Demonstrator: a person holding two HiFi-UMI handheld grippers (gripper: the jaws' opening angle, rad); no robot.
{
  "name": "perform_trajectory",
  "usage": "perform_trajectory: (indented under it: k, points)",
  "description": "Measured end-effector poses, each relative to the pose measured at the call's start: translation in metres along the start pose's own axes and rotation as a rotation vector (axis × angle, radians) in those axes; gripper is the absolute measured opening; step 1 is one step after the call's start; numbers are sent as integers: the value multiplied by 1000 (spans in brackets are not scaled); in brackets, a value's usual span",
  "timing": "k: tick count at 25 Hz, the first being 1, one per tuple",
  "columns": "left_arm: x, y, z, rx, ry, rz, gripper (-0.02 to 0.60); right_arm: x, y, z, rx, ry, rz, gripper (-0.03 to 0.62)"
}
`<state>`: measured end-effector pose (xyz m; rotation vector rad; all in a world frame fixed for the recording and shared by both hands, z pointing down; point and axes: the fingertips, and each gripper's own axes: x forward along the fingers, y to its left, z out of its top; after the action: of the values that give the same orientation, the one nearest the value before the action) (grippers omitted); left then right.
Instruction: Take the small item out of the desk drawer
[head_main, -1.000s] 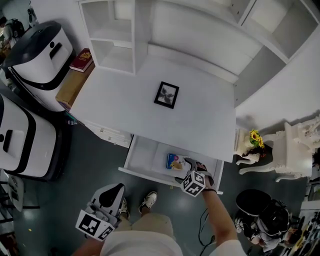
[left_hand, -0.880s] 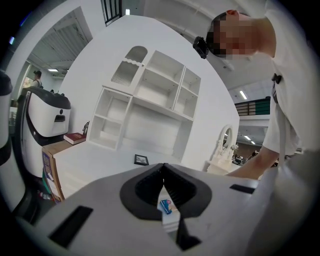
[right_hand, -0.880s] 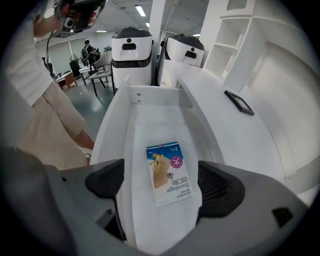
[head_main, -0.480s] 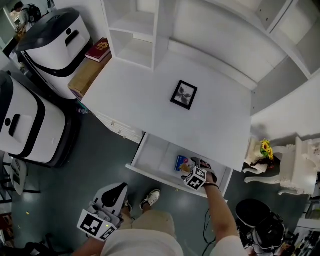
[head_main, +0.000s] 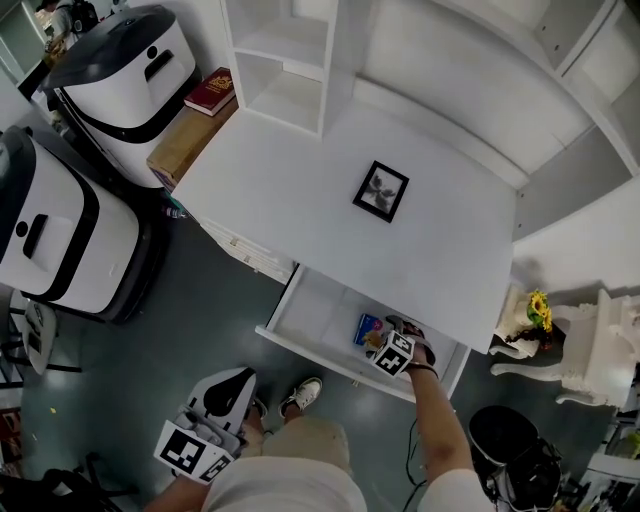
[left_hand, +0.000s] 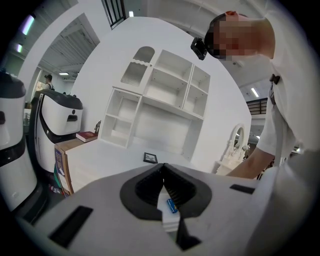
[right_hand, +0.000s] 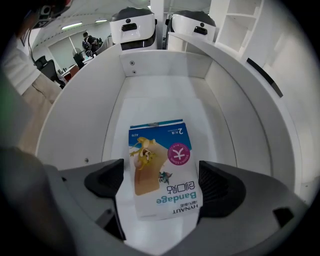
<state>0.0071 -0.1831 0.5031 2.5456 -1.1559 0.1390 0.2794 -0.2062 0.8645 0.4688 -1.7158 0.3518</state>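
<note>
The white desk's drawer (head_main: 300, 318) is pulled open. A small bandage box (head_main: 367, 328) with blue print lies flat on its floor. My right gripper (head_main: 390, 345) reaches into the drawer from the front. In the right gripper view the bandage box (right_hand: 161, 167) lies between the jaws of the right gripper (right_hand: 162, 186), which is open with one black pad on each side of the box, apart from it. My left gripper (head_main: 208, 425) hangs low by the person's legs, away from the desk. Seen in its own view, the left gripper (left_hand: 163, 168) is shut on nothing.
A black picture frame (head_main: 381, 190) lies on the desk top (head_main: 300, 200). Shelf compartments (head_main: 290, 60) rise behind it. Two large white machines (head_main: 60, 230) and a cardboard box (head_main: 185, 140) with a red book (head_main: 209, 92) stand left. A small white stand with sunflowers (head_main: 538, 305) is at the right.
My right gripper has edged deeper into the drawer, closer over the bandage box. The left gripper has stayed low by the legs. The head view has shifted slightly.
</note>
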Motion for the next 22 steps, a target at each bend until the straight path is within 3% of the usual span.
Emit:
perform_trajectory:
  k: [11,22]
  points:
    - [-3,5,-3,-23,-5,31,15,7,4,0,9,45,66,456]
    - [-1,6,-2,-24,-5,17,15,5,4,-1,25,28,58,451]
